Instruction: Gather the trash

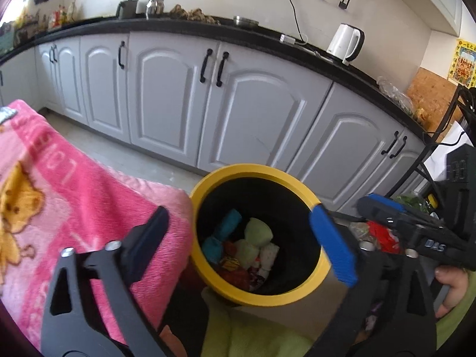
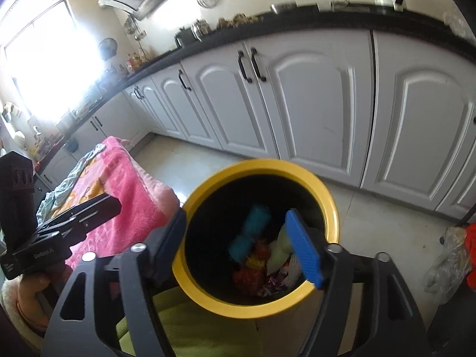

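I hold both claws spread wide and empty over the round yellow-rimmed black bin (image 1: 297, 299): left gripper (image 1: 242, 242), right gripper (image 2: 238, 245). Crumpled coloured trash (image 1: 242, 251) lies inside, beside the pink fleece blanket (image 1: 74, 196).

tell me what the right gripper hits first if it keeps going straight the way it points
Probably the trash bin: the open right gripper aims into its mouth, so likely the crumpled trash inside, though depth is unclear.
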A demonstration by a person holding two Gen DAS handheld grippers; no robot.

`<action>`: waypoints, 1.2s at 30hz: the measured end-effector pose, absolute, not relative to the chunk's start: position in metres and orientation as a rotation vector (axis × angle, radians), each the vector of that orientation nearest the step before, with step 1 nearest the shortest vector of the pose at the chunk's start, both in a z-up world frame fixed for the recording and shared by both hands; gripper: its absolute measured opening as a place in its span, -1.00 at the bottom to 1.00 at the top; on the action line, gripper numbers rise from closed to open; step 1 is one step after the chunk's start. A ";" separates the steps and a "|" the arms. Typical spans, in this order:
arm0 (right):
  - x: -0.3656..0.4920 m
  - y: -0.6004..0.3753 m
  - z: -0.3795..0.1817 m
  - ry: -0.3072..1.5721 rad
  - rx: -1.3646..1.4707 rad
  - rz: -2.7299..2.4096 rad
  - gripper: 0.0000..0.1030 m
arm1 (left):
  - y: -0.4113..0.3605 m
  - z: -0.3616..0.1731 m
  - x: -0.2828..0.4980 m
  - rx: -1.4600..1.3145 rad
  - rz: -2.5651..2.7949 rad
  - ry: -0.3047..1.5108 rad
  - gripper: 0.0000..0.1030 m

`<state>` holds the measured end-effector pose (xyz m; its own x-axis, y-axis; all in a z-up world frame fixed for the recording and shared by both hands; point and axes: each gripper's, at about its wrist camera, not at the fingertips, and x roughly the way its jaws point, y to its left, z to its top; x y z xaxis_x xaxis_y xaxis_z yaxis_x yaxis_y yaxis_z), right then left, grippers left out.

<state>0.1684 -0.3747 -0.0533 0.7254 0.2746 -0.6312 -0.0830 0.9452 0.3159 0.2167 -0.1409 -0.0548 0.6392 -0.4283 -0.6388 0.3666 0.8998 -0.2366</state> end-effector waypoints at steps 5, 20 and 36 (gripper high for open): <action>0.142 -0.362 -0.030 0.646 0.226 0.178 0.74 | -0.126 -0.041 0.201 -0.083 -0.431 0.717 0.79; 0.077 -0.315 -0.009 0.472 0.063 0.124 0.87 | -0.076 -0.008 0.131 -0.074 -0.312 0.585 0.79; 0.016 -0.276 0.002 0.281 -0.015 0.085 0.88 | -0.046 0.006 0.070 -0.084 -0.220 0.382 0.79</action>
